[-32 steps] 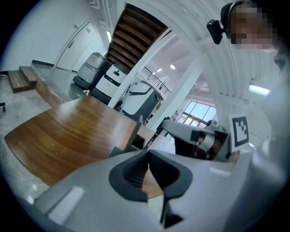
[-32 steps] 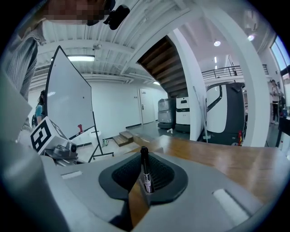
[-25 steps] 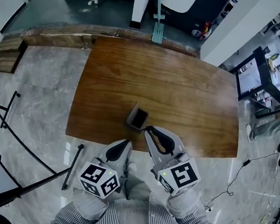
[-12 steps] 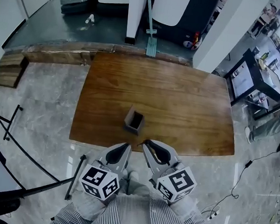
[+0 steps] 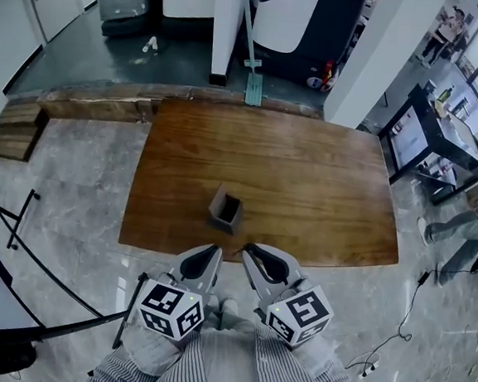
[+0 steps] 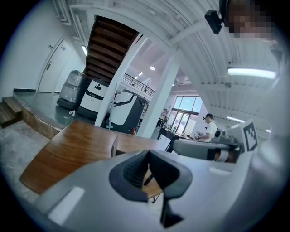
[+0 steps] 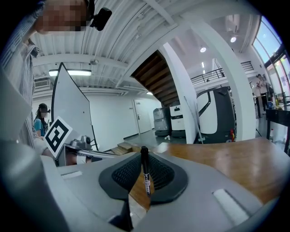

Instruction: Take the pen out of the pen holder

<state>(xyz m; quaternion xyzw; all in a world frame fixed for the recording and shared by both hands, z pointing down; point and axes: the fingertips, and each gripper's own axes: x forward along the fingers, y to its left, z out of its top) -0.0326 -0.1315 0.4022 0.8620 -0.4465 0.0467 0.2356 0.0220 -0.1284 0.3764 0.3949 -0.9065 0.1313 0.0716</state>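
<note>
Black pen (image 7: 145,174) upright in right hand-held gripper (image 7: 143,157), long axis vertical

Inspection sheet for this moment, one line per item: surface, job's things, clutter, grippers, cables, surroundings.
Surface: brown wooden table, carrying only the holder.
Job's things: dark square pen holder stands upright near the table's near edge; black pen is out of it, held upright in the right gripper.
Clutter: nothing seen on the table.
Grippers: right gripper shut on the black pen; left gripper shut, nothing between its fingers; both at the table's near edge.
Cables: thin black cable on the floor to the right.
Surroundings: grey marble floor, white pillar.
</note>
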